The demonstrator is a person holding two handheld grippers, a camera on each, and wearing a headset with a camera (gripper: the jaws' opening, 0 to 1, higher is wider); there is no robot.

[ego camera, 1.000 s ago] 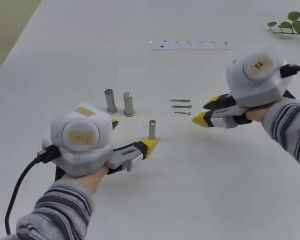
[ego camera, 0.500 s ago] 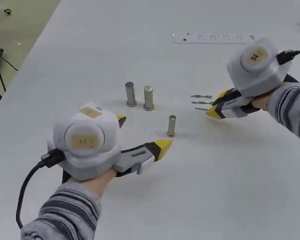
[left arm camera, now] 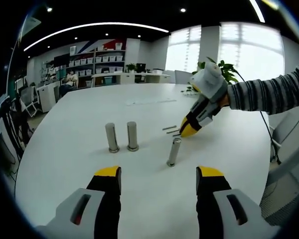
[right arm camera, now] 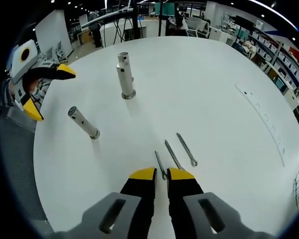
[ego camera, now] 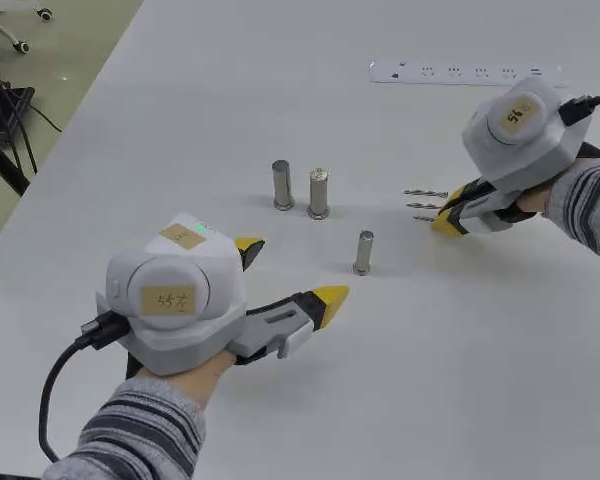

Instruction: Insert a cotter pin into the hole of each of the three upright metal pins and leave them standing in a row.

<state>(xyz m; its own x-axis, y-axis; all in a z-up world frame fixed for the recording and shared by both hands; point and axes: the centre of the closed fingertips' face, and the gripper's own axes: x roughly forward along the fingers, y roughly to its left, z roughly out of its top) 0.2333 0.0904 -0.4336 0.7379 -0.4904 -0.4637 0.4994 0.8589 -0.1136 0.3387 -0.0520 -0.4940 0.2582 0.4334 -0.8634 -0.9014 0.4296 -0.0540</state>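
Observation:
Three upright metal pins stand on the white table: two close together [ego camera: 283, 185] [ego camera: 319, 193] and one apart [ego camera: 363, 252]. Three cotter pins [ego camera: 424, 205] lie side by side to their right. My right gripper [ego camera: 447, 226] is down at the near ends of the cotter pins. In the right gripper view its jaws [right arm camera: 162, 174] are nearly together, with the end of the leftmost cotter pin [right arm camera: 159, 163] between them. My left gripper [ego camera: 290, 270] is open and holds nothing. It sits just short of the lone metal pin [left arm camera: 174, 152].
A white power strip [ego camera: 465, 72] lies at the far side of the table. A potted plant [left arm camera: 214, 67] stands behind the right gripper. The table's left edge [ego camera: 70, 150] drops to the floor, with chair legs beyond it.
The right gripper has moved in to the cotter pins and its jaws have narrowed around one end. The left gripper has drawn back slightly from the lone metal pin. The head camera shifted.

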